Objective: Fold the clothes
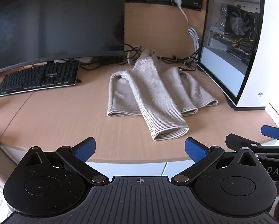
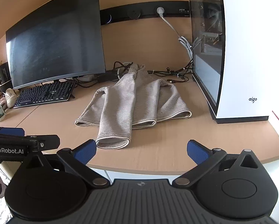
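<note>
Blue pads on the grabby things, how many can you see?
4. The left hand-held gripper has two blue pads, one each side. The right hand-held gripper has two more, also spread wide apart. None looks hidden.

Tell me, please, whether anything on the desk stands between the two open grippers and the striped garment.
Nothing visible does. Bare desk lies between the left gripper and the striped garment, and likewise ahead of the right gripper. The keyboard sits off to the left, the computer case to the right.
</note>
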### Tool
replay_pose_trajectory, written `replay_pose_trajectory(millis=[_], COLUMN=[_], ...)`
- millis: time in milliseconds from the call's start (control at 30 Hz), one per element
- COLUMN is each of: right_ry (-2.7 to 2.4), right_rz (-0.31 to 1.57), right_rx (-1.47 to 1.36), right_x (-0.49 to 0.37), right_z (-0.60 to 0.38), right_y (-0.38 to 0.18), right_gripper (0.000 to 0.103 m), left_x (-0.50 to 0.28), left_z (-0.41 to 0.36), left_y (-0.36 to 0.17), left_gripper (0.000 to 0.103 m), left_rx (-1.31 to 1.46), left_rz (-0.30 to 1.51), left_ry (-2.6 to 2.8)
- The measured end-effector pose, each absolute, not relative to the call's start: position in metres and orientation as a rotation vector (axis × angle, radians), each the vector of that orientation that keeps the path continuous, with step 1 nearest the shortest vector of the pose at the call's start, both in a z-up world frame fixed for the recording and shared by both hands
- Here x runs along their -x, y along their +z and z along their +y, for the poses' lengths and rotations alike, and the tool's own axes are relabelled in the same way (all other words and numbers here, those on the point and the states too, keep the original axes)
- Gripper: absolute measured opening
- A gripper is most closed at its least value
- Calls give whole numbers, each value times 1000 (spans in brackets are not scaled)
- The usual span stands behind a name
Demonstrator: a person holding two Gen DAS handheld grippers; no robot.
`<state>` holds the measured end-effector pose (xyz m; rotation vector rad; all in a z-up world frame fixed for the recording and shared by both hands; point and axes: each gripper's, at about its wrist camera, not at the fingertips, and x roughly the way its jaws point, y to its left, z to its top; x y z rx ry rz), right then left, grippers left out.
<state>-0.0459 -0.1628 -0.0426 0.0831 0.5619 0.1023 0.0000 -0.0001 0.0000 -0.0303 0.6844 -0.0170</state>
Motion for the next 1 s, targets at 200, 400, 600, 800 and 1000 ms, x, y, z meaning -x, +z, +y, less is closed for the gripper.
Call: replay_pose_trajectory(millis=[200,400,600,800,1000], right_ry=[101,100,104,103,103], right_rz=[555,568,567,567,570], right_rx=[-83,-100,-95,-95,-93], right_x=[44,40,39,36,34], right_z=[-162,-163,-161,-163,-164], right_y=[-44,-44,-44,-43,-44], right_gripper=[103,103,103,103,103], left_x=[0,0,1,-2,-3], left_z=[-1,-2,-2,-1,-1], left_y=[0,0,0,-1,0], left_gripper=[103,103,103,103,103], left_rx=[26,21,21,25,17], left_rz=[688,691,687,693,691], left_ry=[-15,-13,-6,-2,-6])
